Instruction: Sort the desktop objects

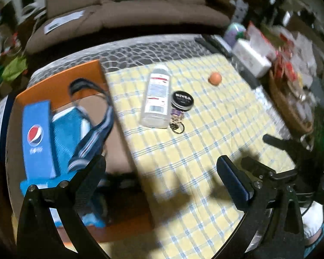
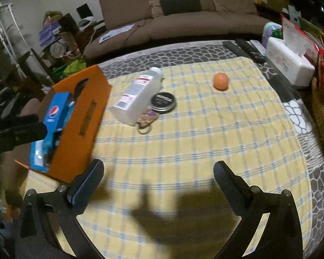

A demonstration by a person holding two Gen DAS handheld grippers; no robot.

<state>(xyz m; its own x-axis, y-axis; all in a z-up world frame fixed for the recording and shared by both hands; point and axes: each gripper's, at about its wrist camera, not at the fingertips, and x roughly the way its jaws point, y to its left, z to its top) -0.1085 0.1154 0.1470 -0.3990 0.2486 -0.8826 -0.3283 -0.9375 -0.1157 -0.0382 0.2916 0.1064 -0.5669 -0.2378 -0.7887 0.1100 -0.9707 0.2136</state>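
On the left of the table (image 2: 313, 185), an orange box (image 2: 84, 116) is already holding some of the sorted things: a blue Pepsi carton (image 2: 54, 116) is lying inside it, with a dark striped strap (image 1: 92, 116) looped over more blue packaging underneath. On the checked cloth (image 2: 205, 142), 4 things are still waiting: a clear bottle (image 2: 136, 95) is lying on its side just beside the box, a black tin (image 2: 163, 102) is touching the bottle's right flank, a keyring (image 2: 145, 120) is sitting against both at their near end, and an orange ball (image 2: 221, 81) is resting well apart, further right. The left claw (image 1: 162, 168) is hanging spread and empty over the seam between box and cloth, and the right claw (image 2: 158, 172) is likewise spread and holding nothing, low over the near part of the cloth. The job looks roughly half done, judging by what is in the box against what is left out. The cluster of 3 seems the nearest next target, with the ball left for last. The tissue box (image 2: 289, 62) and remotes (image 2: 246, 49) at the far right edge are probably not part of the sort.
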